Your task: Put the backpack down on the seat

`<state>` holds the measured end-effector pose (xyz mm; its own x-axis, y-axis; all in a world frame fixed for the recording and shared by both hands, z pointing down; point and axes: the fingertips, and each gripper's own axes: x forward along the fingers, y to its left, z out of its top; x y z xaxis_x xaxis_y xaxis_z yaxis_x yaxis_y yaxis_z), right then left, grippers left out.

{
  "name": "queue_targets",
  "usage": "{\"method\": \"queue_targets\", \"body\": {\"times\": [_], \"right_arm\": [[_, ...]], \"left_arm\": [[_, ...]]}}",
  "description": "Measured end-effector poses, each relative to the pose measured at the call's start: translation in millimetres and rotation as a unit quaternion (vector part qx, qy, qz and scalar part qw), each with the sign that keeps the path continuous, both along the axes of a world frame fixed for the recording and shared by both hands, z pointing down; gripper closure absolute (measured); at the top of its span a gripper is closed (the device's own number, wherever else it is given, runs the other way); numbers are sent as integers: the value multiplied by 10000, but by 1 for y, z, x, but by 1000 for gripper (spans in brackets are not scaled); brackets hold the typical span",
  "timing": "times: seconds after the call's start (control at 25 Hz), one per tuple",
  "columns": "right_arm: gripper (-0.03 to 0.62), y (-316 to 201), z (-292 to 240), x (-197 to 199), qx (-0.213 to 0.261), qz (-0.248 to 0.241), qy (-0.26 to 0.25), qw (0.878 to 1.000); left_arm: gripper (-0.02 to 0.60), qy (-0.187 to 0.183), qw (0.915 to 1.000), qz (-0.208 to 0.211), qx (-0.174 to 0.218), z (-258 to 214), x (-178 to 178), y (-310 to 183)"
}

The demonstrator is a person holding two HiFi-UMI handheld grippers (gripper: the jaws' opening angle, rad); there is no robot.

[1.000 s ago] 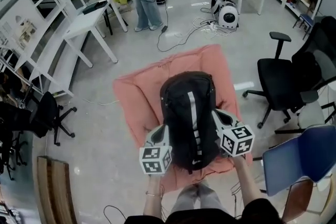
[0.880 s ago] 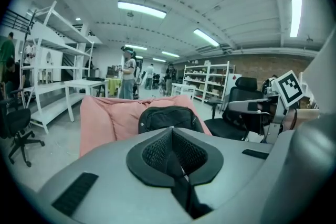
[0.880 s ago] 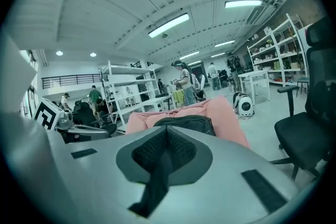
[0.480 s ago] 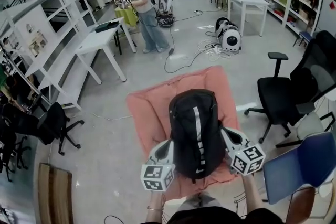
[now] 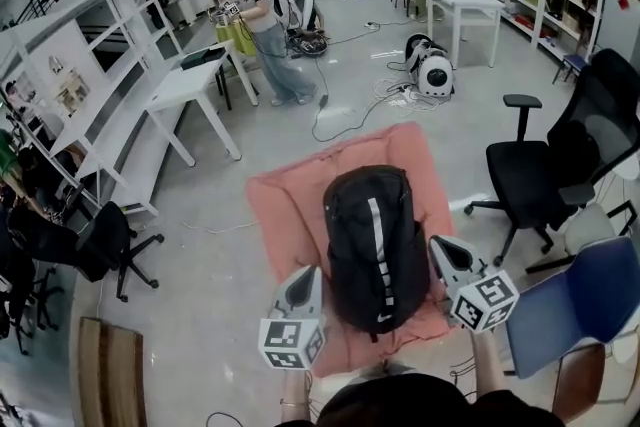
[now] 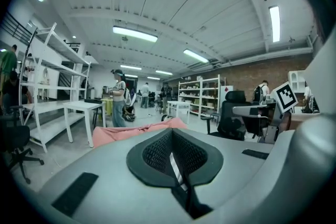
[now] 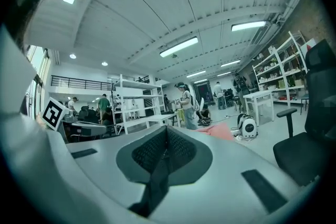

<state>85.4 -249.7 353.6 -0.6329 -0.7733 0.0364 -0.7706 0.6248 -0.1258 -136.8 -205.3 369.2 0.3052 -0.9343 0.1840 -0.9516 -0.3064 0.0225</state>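
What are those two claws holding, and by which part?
The black backpack, by a strap on each side; left claw and right claw each pinch one.

The left gripper (image 5: 303,277) and right gripper (image 5: 440,250) are pale grey shells bearing black-and-white marker cubes (image 5: 292,343); the person wears a dark top (image 5: 500,410).

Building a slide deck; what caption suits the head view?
The left gripper and right gripper, each shut on the black backpack, hold it over a pink cushion.
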Motion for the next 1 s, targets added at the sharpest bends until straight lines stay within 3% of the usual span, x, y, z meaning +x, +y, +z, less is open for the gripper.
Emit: {"method": "queue_targets", "body": {"times": [0.52, 1.0], "right_arm": [[580, 18, -10, 21, 290, 187, -76, 9994], [582, 16, -9, 29, 298, 240, -81, 9992]], "left_arm": [[568, 3, 9997, 9, 223, -15, -3, 18], [568, -139, 9998, 13, 173, -13, -3, 18]]}}
